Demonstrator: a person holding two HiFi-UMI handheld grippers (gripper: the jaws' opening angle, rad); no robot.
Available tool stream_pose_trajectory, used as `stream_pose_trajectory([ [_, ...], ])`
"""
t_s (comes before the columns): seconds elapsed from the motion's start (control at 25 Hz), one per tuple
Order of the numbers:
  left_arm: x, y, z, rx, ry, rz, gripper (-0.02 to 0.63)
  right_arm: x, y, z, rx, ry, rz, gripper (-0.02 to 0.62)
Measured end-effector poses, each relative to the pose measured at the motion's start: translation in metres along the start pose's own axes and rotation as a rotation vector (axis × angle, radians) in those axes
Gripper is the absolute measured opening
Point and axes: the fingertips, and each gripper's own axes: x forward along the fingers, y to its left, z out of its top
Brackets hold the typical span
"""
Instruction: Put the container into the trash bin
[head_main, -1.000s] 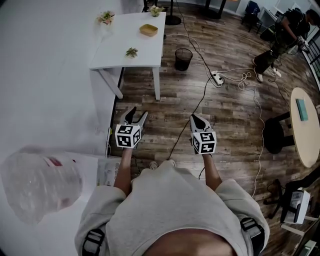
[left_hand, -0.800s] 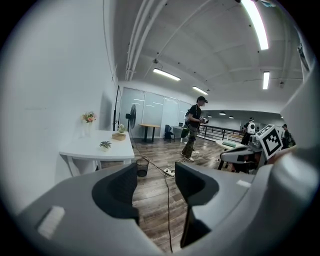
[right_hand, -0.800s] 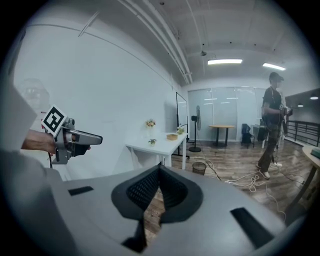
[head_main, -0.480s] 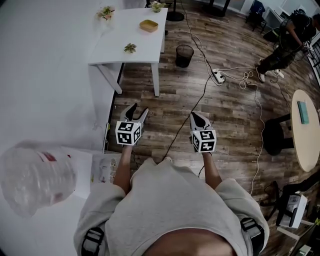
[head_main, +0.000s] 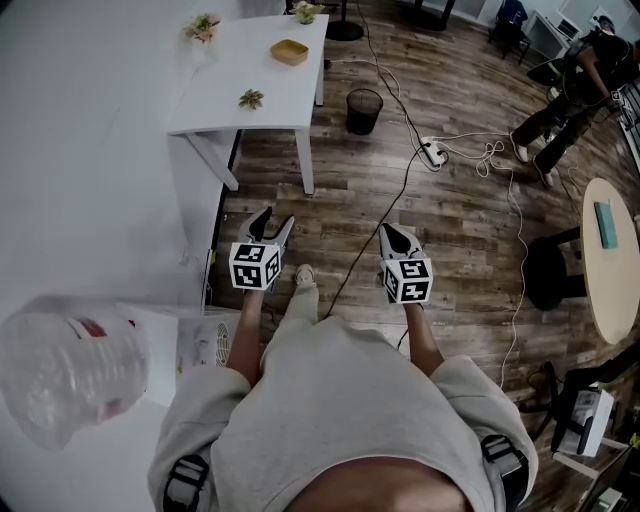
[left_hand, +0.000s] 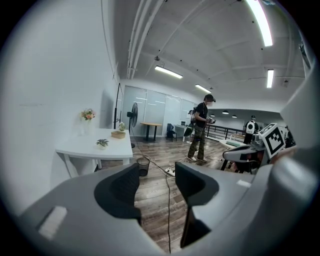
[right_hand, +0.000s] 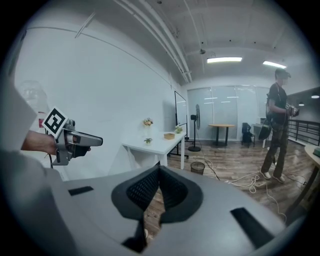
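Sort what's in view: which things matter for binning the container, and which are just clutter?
Job:
container on the white table
trash bin
left gripper, open
right gripper, shut

Lying about:
potted plant
flowers
power strip
water jug
round table

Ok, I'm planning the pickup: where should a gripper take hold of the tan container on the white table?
Probably its rim: the container looks shallow, open-topped and flat on the table, so pinch one side wall from above, coming from the table's floor-side edge. Finer detail is too far to tell.
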Motion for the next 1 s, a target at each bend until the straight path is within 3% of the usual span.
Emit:
stream_pose_trajectory([
  [0.64, 0.091, 0.037, 0.024, 0.002, 0.007, -0.035, 0.23, 0.071, -0.045, 0.016, 0.0, 0.017, -0.04, 0.014],
  [1.0, 0.157, 0.079, 0.058, -0.013, 0.012, -0.056, 0.23, 0.143, -0.072, 0.051, -0.012, 0.035, -0.045, 0.014],
])
